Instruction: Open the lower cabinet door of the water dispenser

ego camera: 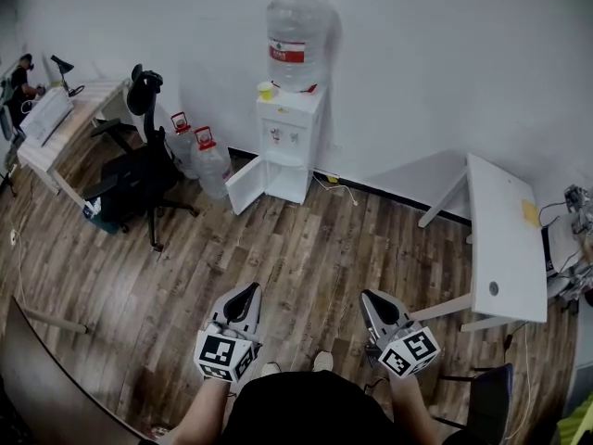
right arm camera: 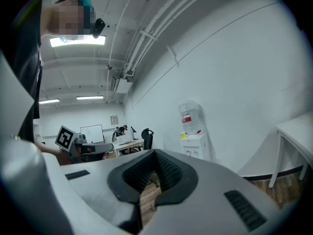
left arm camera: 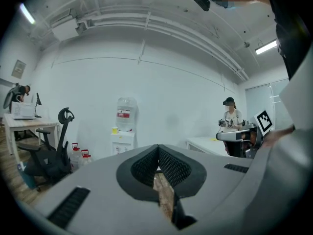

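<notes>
Door [ego camera: 244, 186] of dispenser [ego camera: 289, 142], against far wall, stands swung out to its left, lower cabinet open. We judge task done, nothing left to pull. We stand well apart from it across wood floor [ego camera: 306, 248]. Left tongs [ego camera: 248, 295] and right tongs [ego camera: 372, 299] both pressed together, nothing between them. We hold both low before body, side by side, pointing roughly level toward dispenser.

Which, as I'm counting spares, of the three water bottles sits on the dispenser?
The large red-labelled bottle, standing on top of the white dispenser. The two smaller red-capped jugs stand on the floor beside it, toward the office chair.
</notes>
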{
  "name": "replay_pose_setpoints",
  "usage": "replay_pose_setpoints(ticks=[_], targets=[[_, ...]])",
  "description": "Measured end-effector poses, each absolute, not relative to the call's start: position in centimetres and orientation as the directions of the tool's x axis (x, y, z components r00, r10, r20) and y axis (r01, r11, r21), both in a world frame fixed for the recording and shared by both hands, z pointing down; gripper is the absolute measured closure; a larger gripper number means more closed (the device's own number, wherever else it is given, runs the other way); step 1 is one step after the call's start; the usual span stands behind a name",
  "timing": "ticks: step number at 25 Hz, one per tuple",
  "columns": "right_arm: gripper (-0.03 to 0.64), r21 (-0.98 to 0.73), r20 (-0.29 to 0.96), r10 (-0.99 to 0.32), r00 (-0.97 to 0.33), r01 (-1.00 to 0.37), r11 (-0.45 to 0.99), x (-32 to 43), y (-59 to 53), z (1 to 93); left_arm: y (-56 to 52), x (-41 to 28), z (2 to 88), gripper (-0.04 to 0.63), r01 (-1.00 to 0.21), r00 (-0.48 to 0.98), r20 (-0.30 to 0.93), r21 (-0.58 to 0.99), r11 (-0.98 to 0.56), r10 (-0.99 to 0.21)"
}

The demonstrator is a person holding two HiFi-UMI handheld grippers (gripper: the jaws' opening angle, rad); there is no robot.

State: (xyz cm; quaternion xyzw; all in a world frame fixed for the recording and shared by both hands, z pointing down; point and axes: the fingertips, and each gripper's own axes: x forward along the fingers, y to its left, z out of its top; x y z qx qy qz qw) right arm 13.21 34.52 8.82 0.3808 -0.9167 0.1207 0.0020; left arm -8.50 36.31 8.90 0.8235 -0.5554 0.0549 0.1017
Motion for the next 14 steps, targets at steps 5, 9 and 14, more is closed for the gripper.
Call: replay_pose_setpoints(ticks=[5, 9, 14], targets=[[0.594, -0.217, 0.091, -0.707, -0.701, -0.707, 0.673, 11.6, 35.1, 7.9, 37.8, -11.9, 9.9, 0.581, -0.931, 0.362, 0.216, 0.126, -0.341, -0.907], [0.594, -0.23, 0.071, -0.707, -0.704, -0.701, 0.675, 9.1, 36.1, 7.5, 38.3, -14.0, 10.4, 0.581, -0.936, 0.35, 0.216, 0.124, -0.33, -0.911], [0.594, -0.236, 0.075, -0.698, -0.713, -0.692, 0.682, 7.2, 37.7, 7.9, 38.6, -14.9, 10.1, 0.581, -0.932, 0.359, 0.191, 0.127, -0.34, -0.913]])
